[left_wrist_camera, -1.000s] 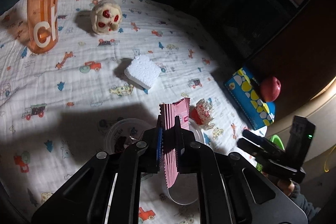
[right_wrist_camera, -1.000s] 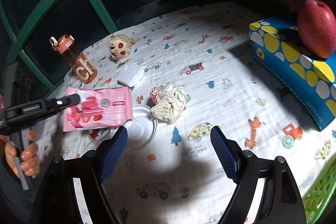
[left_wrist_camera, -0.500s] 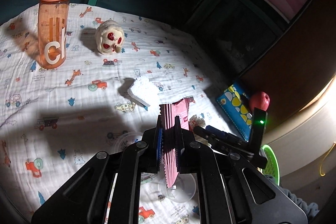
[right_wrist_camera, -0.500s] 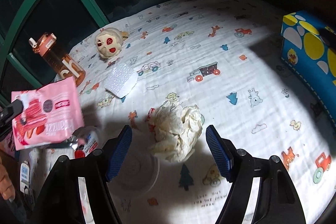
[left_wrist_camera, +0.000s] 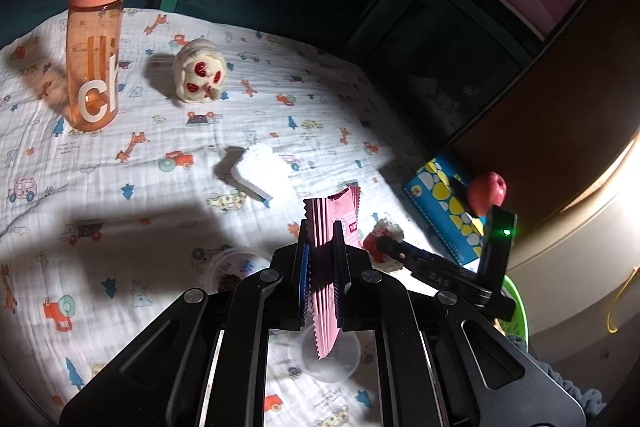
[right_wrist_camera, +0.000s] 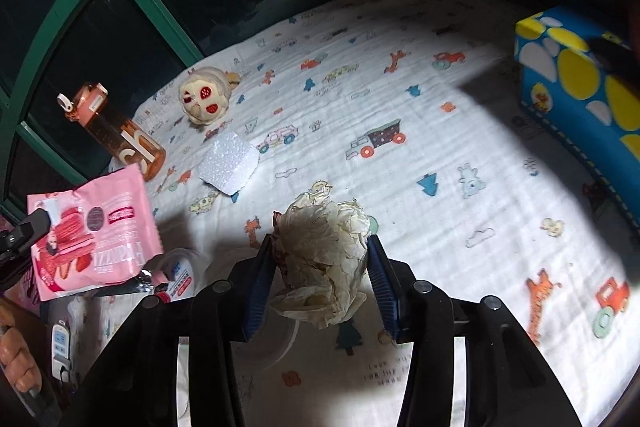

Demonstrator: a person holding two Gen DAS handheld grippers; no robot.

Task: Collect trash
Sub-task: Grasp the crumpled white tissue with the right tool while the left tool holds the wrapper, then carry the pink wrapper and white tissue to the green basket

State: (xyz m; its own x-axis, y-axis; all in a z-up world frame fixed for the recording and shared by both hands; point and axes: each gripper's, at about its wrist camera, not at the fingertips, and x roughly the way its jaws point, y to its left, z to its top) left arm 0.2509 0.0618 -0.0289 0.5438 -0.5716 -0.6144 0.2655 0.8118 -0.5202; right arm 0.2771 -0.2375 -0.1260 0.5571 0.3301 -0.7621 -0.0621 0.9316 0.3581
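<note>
While our left tool (left_wrist_camera: 322, 263) holds the flat pink snack wrapper (left_wrist_camera: 334, 227) clamped above the bench, our right tool (right_wrist_camera: 320, 267) is closing around the crumpled ball of whitish paper (right_wrist_camera: 324, 255), which lies between its blue pads (right_wrist_camera: 258, 279) on the cartoon-printed white cloth (right_wrist_camera: 440, 147). We judge the task about half done: the clear plastic lid (left_wrist_camera: 230, 263) waits, and nothing has reached the green basket (left_wrist_camera: 516, 307).

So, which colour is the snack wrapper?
Pink wrapper, with red printed pictures; the right wrist view shows it best.
</note>
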